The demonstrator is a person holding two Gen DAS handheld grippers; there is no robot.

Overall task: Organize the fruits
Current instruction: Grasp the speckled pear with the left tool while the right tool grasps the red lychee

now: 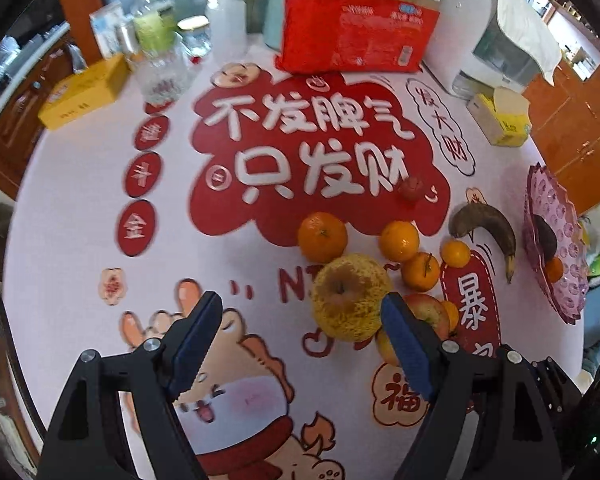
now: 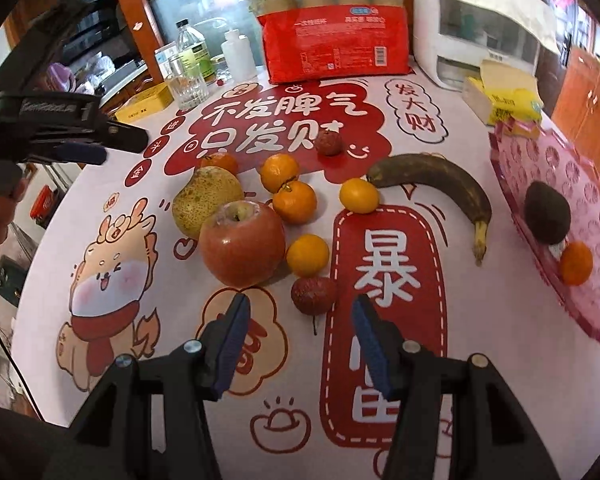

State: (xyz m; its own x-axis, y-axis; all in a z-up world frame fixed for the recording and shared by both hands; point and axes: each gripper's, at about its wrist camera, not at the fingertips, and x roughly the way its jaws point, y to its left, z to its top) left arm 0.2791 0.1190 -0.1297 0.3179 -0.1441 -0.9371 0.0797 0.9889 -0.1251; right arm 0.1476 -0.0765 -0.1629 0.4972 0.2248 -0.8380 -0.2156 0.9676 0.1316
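Observation:
A yellow speckled pear (image 1: 350, 298) lies on the printed tablecloth beside a red apple (image 2: 242, 242) and several mandarins (image 2: 294, 202). My left gripper (image 1: 302, 298) is open, and the pear sits just beyond its right fingertip, untouched. My right gripper (image 2: 300, 300) is open above a small dark-red fruit (image 2: 314, 294), whose sides the pads do not touch. A blackened banana (image 2: 440, 184) lies to the right. At the right edge, the pink tray (image 2: 540, 152) holds a dark avocado (image 2: 548, 212) and a mandarin (image 2: 576, 262). The left gripper (image 2: 96, 148) also shows in the right wrist view, over the table's left side.
At the back stand a red pack of paper cups (image 2: 336, 40), a white appliance (image 2: 460, 32), a tissue box (image 2: 500, 96), a yellow box (image 1: 84, 92), bottles (image 1: 156, 28) and a glass (image 2: 188, 84). Another small red fruit (image 2: 329, 142) lies further back. A hand (image 2: 0, 216) is at the left.

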